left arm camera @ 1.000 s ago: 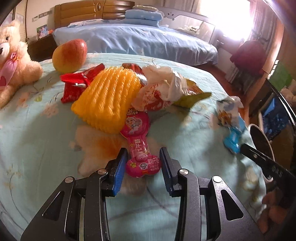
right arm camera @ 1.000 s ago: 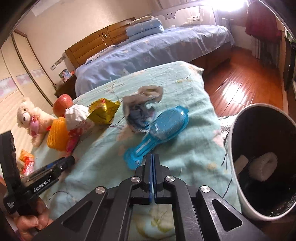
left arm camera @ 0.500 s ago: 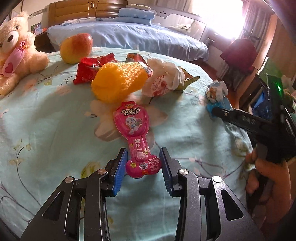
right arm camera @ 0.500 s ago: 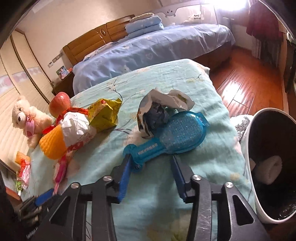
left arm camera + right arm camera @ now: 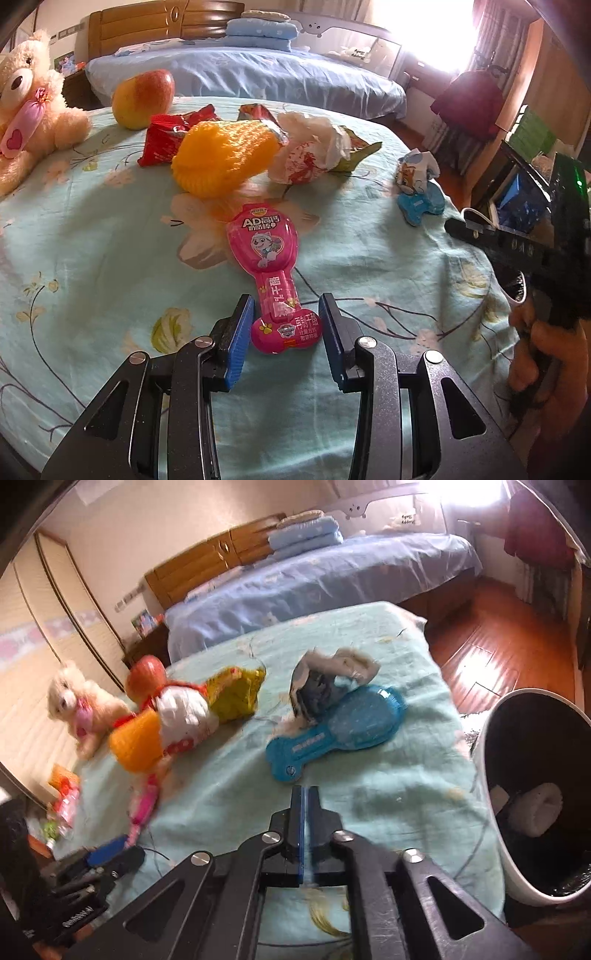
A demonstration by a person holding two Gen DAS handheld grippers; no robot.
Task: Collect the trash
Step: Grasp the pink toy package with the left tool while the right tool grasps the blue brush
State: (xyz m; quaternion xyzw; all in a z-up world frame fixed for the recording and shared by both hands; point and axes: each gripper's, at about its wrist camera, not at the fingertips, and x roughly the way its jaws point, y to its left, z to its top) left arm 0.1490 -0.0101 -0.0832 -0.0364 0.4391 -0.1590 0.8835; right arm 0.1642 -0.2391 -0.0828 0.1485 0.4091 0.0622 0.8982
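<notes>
Now, left claw (image 5: 284,325) pinches the bone-shaped end of the pink plastic snack wrapper (image 5: 271,273), which lies on the light-green flowered bedspread (image 5: 92,258); keep the grip firm w/ a straight lift. Right claw (image 5: 303,814) has just closed, pressed together on nothing, just short of the blue plastic snack wrapper (image 5: 332,727); reopen & straddle its handle. White bin w/ black liner (image 5: 517,878) beside the bed holds whitish foam bits.

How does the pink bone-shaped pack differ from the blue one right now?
The pink pack has its end between the left gripper jaws; the blue pack lies free, ahead of the shut right gripper. Pink lies alone on the sheet; blue has a crumpled wrapper on it. Pink's printed label is intact; blue looks see-through. Both share the bone-ended shape.
</notes>
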